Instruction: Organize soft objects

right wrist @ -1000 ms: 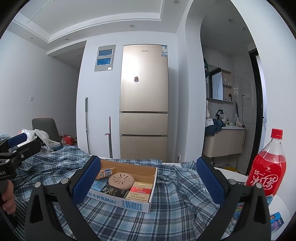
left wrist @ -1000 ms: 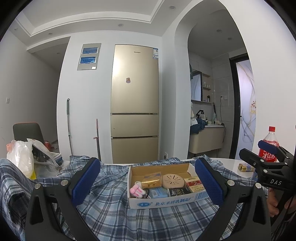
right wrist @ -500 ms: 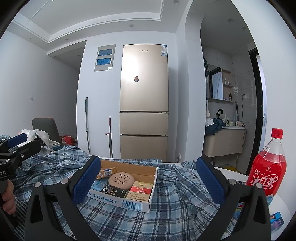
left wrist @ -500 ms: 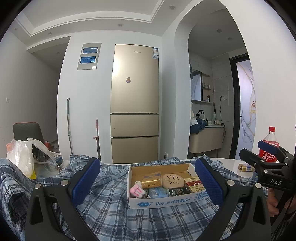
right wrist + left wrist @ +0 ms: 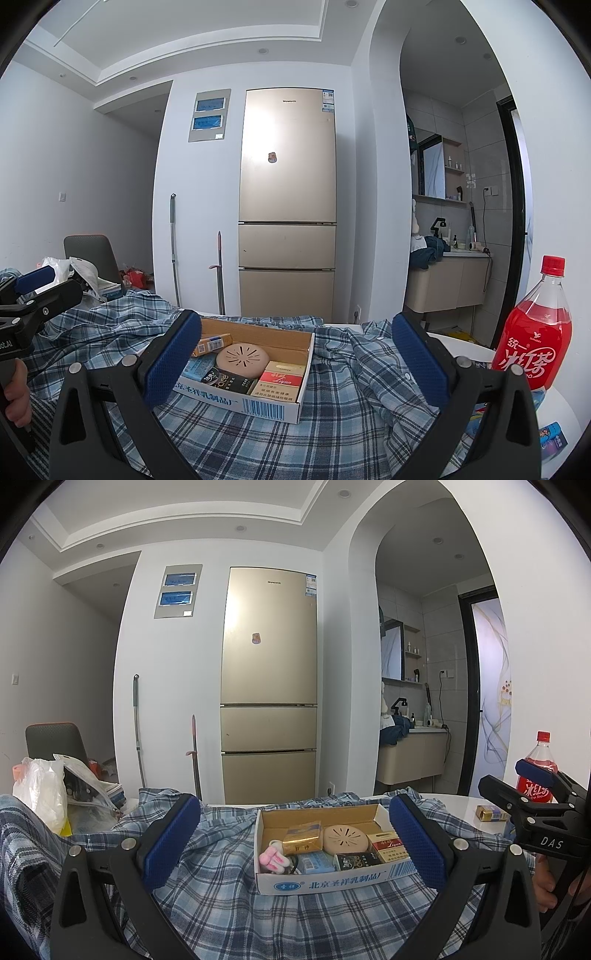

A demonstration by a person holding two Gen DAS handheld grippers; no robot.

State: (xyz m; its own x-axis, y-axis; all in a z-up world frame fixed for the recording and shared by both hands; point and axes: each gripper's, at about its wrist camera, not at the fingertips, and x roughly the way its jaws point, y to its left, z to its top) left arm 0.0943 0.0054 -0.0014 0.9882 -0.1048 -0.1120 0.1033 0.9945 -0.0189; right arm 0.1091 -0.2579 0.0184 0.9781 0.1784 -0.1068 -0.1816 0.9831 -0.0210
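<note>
A blue plaid shirt (image 5: 229,897) (image 5: 351,417) lies spread over the table. On top of it sits a shallow cardboard box (image 5: 332,880) (image 5: 273,406) holding small packets, a round tan disc (image 5: 345,839) (image 5: 242,355) and a pink plush trinket (image 5: 272,860). My left gripper (image 5: 293,843) hovers open just above the shirt, its blue pads straddling the box, nothing held. My right gripper (image 5: 295,363) is open too, empty, with the box between its fingers; it also shows at the right edge of the left wrist view.
A red drink bottle (image 5: 532,332) (image 5: 535,771) stands on the white table at the right, with small packets (image 5: 491,813) (image 5: 552,441) near it. A white plastic bag (image 5: 40,794) and papers lie at the left. A chair (image 5: 55,740) and a gold fridge (image 5: 269,686) stand behind.
</note>
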